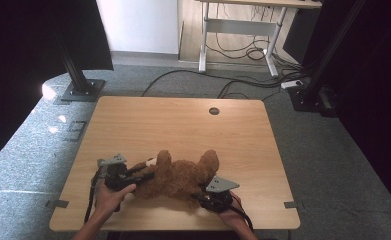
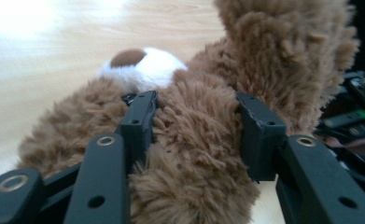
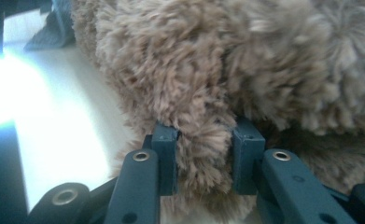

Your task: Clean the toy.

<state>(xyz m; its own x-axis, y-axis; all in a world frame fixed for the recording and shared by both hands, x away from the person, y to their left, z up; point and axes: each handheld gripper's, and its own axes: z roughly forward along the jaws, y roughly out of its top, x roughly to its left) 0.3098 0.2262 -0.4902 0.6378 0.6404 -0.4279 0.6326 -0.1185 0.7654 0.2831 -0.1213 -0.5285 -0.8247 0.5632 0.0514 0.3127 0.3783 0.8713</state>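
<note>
A brown plush bear [image 1: 178, 177] lies on the wooden table [image 1: 183, 125] near its front edge, white muzzle [image 2: 143, 67] with a brown nose toward the left. My left gripper [image 1: 145, 176] comes in from the left. Its black jaws press into a furry limb [image 2: 196, 140] from both sides, so it is shut on the bear. My right gripper [image 1: 200, 196] sits at the bear's lower right side, and in the right gripper view its jaws pinch a tuft of fur [image 3: 203, 144] between the pads. A hand holds each gripper at the table's front edge.
The far half of the table is bare wood with a round cable hole [image 1: 214, 111]. Beyond it, on the grey carpet, lie cables [image 1: 233, 80], two black stand bases [image 1: 83, 90] [image 1: 308, 97] and a white desk frame [image 1: 243, 30].
</note>
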